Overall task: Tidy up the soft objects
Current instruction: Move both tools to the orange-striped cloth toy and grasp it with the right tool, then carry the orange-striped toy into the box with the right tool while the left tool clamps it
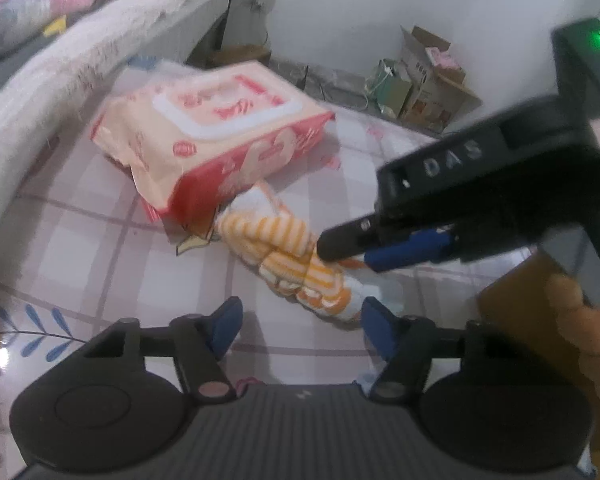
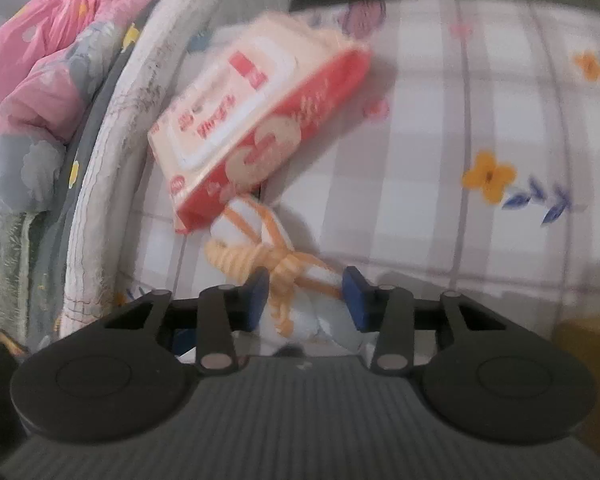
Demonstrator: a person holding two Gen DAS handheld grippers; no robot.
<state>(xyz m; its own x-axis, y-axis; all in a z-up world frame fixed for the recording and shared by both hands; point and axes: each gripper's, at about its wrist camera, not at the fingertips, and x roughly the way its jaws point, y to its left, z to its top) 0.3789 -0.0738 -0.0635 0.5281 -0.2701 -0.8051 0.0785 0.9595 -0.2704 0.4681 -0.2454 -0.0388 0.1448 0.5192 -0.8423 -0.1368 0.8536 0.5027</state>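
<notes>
Two soft items on the checked floral sheet (image 1: 100, 240): a pink wet-wipes pack (image 1: 204, 136) and an orange-striped rolled towel (image 1: 284, 256), its far end tucked under the pack's near corner. Left gripper (image 1: 300, 320) hovers just short of the towel's near end — fingers apart, nothing held. Right gripper (image 2: 306, 294) straddles the towel's knotted middle; whether its pads press the cloth, can't tell. Pink quilt (image 2: 40, 60) lies on the bed at left.

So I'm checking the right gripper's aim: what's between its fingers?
The orange-striped cloth bundle lies between the right gripper fingers, seen in the right wrist view.
</notes>
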